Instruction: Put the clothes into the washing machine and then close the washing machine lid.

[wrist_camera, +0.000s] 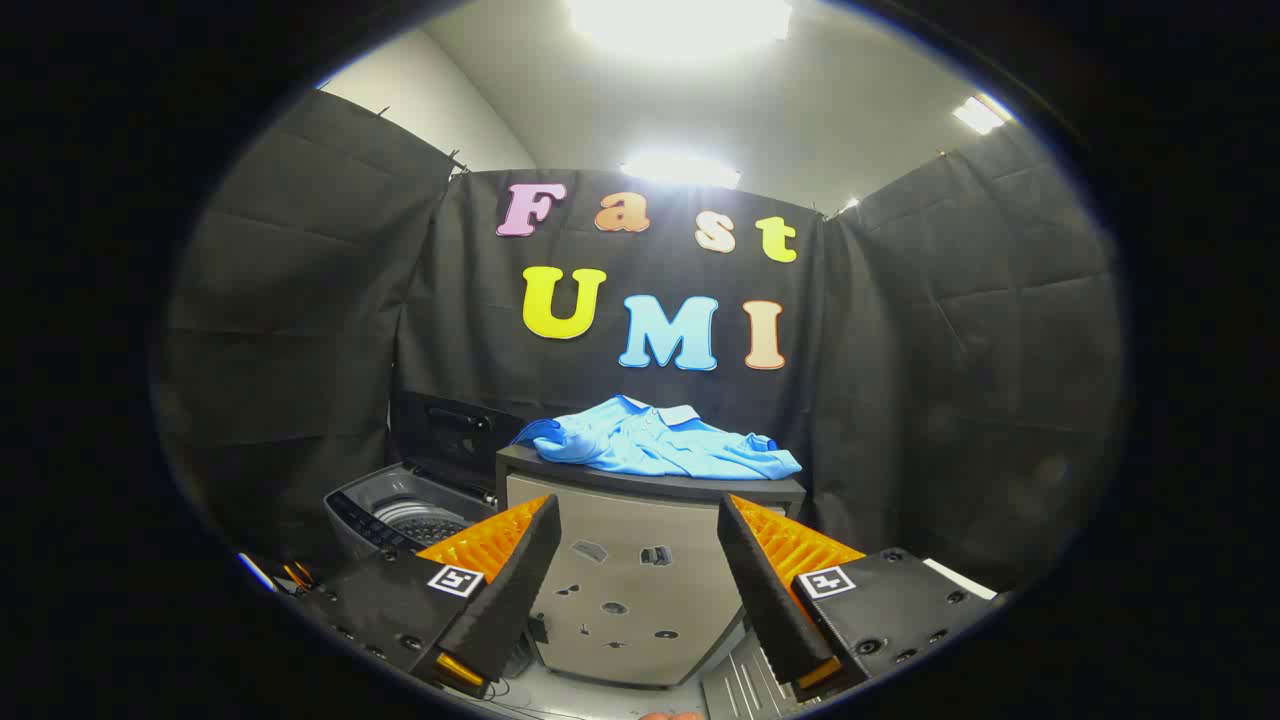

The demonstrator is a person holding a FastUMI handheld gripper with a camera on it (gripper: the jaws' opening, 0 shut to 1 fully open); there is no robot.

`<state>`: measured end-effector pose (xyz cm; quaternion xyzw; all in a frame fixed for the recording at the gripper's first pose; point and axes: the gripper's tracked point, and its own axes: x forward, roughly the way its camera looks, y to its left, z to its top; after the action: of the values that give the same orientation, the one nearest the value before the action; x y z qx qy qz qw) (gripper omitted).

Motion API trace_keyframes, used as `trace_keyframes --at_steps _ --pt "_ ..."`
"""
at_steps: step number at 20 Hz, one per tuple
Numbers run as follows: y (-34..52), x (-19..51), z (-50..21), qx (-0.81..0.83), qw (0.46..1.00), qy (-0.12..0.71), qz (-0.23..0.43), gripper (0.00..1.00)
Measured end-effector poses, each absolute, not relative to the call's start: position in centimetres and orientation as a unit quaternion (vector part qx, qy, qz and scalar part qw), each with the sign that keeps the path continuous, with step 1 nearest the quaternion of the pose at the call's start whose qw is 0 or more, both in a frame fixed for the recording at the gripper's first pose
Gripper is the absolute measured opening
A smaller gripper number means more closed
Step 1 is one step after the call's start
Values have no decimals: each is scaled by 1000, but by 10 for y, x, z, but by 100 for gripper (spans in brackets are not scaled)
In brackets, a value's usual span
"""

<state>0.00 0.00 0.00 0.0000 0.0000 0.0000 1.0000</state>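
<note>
From the gripper view, the gripper (637, 530) points level toward the back of the booth, its two fingers spread wide apart with nothing between them. Framed in the gap between the fingers stands a grey, box-shaped cabinet with a dark top (640, 580), and on that top lies a crumpled light-blue polo shirt with a paler collar (655, 443), spread loosely across most of the surface and lapping slightly over the front edge. The shirt sits beyond and above the fingertips, well apart from them, so no grasp has begun.

To the left of the cabinet, just beside it and lower, is a grey top-loading washing machine (400, 510); its ribbed metal drum shows through the mouth, and its dark lid (450, 430) stands raised against the black cloth wall behind.

Judging from this layout, the lid is already up so the drum can take the garment directly, and the shirt waits on the cabinet within an easy swing of the opening. The wide finger spread suits pinching a fold of soft cloth. Loading and closing the lid are both not yet done.
</note>
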Motion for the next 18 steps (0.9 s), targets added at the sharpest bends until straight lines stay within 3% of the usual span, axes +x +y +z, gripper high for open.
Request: trace_keyframes --at_steps 18 --pt "-3 -7 4 3 1000 -3 -3 98"
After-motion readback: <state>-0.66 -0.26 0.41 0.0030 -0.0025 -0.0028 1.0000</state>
